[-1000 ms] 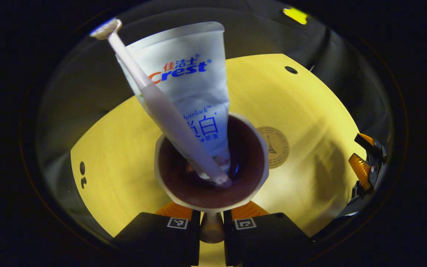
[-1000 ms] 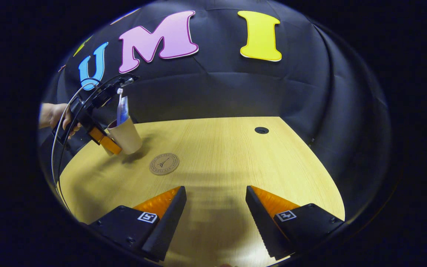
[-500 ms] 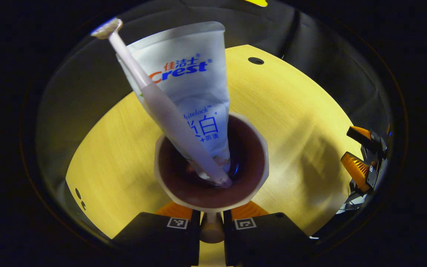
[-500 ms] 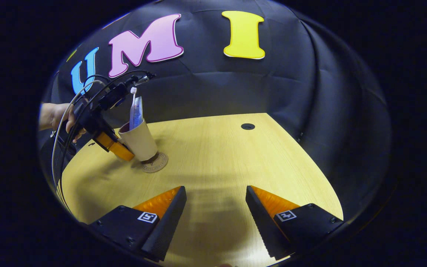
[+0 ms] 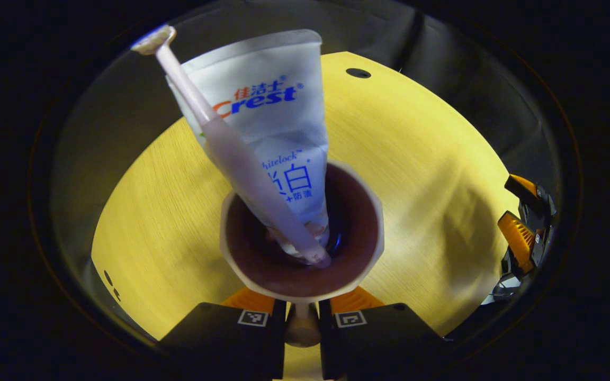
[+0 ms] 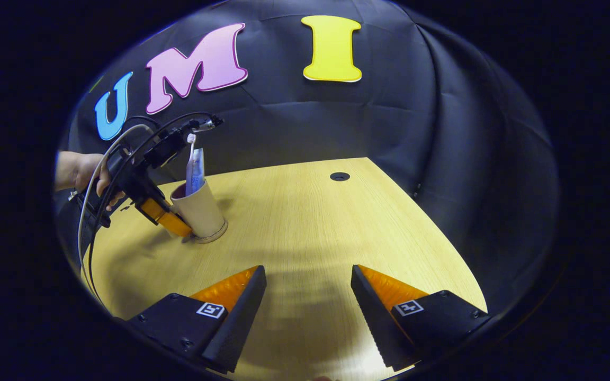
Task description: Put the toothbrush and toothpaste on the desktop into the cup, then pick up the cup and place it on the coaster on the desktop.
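Cup: my left gripper (image 5: 302, 312) clamps the beige cup (image 5: 301, 235) near its base, a finger on each side; in the right gripper view the cup (image 6: 199, 210) stands tilted a little on the coaster.
Coaster: its brown rim (image 6: 219, 234) peeks out around the cup's foot, flat on the counter (image 6: 305, 222).
Toothpaste: the white tube (image 5: 276, 121) stands in the cup, wide end up.
Toothbrush: the pale toothbrush (image 5: 220, 143) leans across the tube, head up, out over the rim.
Right gripper: my right gripper (image 6: 308, 296) hangs wide open over bare counter, well apart from the cup.
Hand: my left hand (image 6: 88, 172) holds the left gripper's handle.
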Demonstrator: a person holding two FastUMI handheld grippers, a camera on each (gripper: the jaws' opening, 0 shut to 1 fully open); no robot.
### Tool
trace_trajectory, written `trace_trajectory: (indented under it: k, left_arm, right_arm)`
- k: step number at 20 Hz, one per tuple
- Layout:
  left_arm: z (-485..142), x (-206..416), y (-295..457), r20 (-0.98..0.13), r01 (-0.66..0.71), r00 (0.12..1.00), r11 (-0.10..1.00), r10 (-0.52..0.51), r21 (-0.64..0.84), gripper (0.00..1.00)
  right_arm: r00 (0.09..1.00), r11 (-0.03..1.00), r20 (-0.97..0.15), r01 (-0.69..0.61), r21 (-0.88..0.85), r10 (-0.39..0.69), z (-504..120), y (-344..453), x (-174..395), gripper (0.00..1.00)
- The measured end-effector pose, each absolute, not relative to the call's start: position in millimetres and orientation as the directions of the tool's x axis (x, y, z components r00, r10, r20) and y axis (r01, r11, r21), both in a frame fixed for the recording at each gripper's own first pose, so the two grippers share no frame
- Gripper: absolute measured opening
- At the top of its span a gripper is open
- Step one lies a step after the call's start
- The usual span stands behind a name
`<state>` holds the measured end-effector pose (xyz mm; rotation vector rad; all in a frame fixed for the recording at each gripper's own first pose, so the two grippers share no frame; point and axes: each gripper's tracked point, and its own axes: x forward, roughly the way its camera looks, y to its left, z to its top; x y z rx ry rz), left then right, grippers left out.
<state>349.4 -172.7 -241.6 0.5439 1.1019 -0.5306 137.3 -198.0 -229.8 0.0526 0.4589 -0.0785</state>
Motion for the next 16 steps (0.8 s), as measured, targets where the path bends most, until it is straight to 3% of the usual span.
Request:
trace_trajectory:
  k: [4, 5, 10, 13, 16]
  left_arm:
    - [-246, 350, -175, -0.923, 0.631, 0.367, 0.759, -0.111, 0.16, 0.4]
    - [-245, 353, -175, -0.917, 0.625, 0.38, 0.765, -0.121, 0.158, 0.37]
    - [-213, 351, -181, -0.842, 0.57, 0.502, 0.808, -0.198, 0.15, 0.96]
    - [-174, 333, -189, -0.74, 0.533, 0.588, 0.844, -0.326, 0.052, 0.98]
    - [-124, 311, -165, -0.599, 0.455, 0.719, 0.89, -0.353, 0.021, 0.97]
  right_arm:
    - [0.89, 0.996, -0.452, 0.083, 0.033, -0.059, -231, -196, 131, 0.99]
    - [0.891, 0.996, -0.45, 0.083, 0.029, -0.061, -230, -196, 128, 0.99]
    - [0.897, 0.997, -0.438, 0.073, 0.004, -0.064, -214, -188, 117, 0.99]
    - [0.91, 0.998, -0.411, 0.054, -0.016, -0.056, -193, -174, 108, 0.99]
    - [0.926, 0.999, -0.374, 0.032, -0.043, -0.045, -164, -159, 100, 0.99]
